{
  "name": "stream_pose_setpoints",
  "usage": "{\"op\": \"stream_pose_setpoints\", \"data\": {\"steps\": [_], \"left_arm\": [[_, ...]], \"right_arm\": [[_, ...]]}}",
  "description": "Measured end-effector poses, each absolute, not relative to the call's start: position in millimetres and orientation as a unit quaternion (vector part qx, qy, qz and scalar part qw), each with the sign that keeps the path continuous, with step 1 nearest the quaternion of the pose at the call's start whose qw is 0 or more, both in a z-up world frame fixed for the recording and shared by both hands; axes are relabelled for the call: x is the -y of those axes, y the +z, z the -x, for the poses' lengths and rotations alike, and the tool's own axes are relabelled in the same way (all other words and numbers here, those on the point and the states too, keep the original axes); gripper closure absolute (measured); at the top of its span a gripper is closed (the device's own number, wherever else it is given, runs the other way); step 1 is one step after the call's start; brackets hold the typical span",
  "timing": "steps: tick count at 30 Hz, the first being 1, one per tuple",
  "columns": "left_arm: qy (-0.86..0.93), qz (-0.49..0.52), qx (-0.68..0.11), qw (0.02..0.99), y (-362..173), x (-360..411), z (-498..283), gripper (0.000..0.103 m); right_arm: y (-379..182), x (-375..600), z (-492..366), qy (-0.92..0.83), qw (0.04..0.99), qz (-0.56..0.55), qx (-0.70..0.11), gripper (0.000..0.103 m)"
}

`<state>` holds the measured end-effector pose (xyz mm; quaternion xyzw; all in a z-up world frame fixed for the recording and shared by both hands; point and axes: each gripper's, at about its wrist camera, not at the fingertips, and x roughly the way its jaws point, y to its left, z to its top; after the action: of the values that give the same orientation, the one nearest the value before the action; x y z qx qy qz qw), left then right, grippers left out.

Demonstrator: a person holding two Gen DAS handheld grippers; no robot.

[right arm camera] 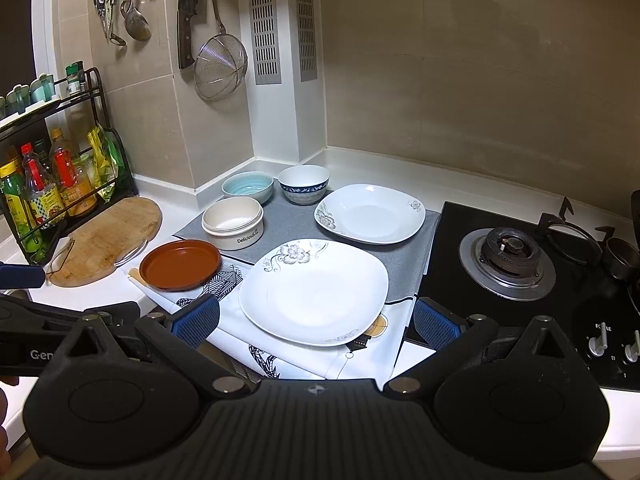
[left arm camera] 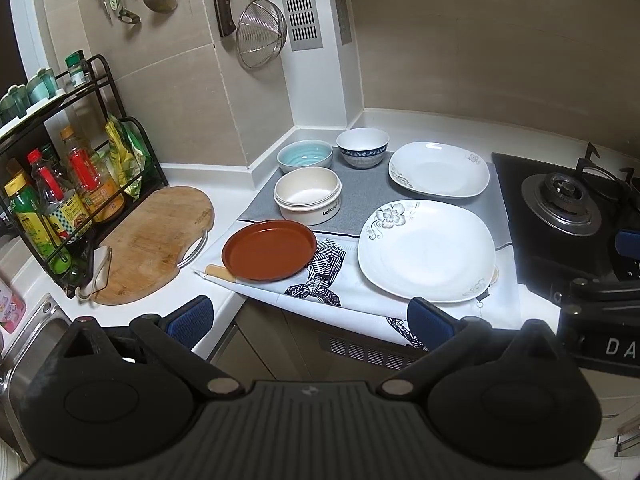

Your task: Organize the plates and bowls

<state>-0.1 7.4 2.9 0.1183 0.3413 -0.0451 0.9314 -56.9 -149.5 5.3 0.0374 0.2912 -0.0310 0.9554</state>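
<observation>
On the counter lie a near white square plate [left arm camera: 427, 250] [right arm camera: 314, 290] with a flower print, a far white square plate [left arm camera: 439, 169] [right arm camera: 370, 213], a brown round plate [left arm camera: 269, 249] [right arm camera: 180, 264], a cream bowl [left arm camera: 307, 194] [right arm camera: 233, 221] marked "Delicious", a light blue bowl [left arm camera: 305, 155] [right arm camera: 247, 186] and a blue-patterned white bowl [left arm camera: 363, 146] [right arm camera: 304, 183]. My left gripper [left arm camera: 310, 322] is open and empty, in front of the counter edge. My right gripper [right arm camera: 316, 322] is open and empty, its fingers either side of the near plate's front edge.
A grey mat [left arm camera: 360, 196] and a printed cloth [left arm camera: 320, 280] lie under the dishes. A wooden cutting board [left arm camera: 156, 240] and a black bottle rack [left arm camera: 60, 184] stand left. A gas hob [right arm camera: 516, 264] is right. A sink [left arm camera: 36, 332] is at the far left. Utensils hang on the wall.
</observation>
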Motion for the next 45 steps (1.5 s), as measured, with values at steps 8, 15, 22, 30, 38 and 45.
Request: {"op": "stream_pose_setpoints", "data": {"steps": [8,15,22,30,38,45], "left_arm": [[-0.045,-0.118,-0.341,0.931,2.8,-6.8,0.1,0.0],[-0.044,-0.118,-0.341,0.932,2.0,-6.5,0.0,0.0],[-0.044,-0.118,-0.343,0.931,1.6,-5.8,-1.7,0.0],[-0.042,-0.116,-0.344,0.931,-1.0,-7.0,-4.8,0.0],[-0.04,-0.116,-0.346,0.93,-3.0,-9.8,-7.2,0.0],[-0.042,-0.117,-0.349,0.929,-3.8,-10.8,-11.2,0.0]], "right_arm": [[4.9,150.0,56.8,-0.031,0.955,-0.037,-0.291,0.0],[4.8,152.3,54.7,-0.032,0.955,-0.039,-0.292,0.0],[5.0,154.1,51.6,-0.032,0.954,-0.04,-0.295,0.0],[2.3,153.2,49.0,-0.029,0.954,-0.038,-0.296,0.0],[-0.5,149.8,46.8,-0.027,0.954,-0.036,-0.297,0.0],[-1.5,148.9,44.8,-0.028,0.953,-0.037,-0.299,0.0]]}}
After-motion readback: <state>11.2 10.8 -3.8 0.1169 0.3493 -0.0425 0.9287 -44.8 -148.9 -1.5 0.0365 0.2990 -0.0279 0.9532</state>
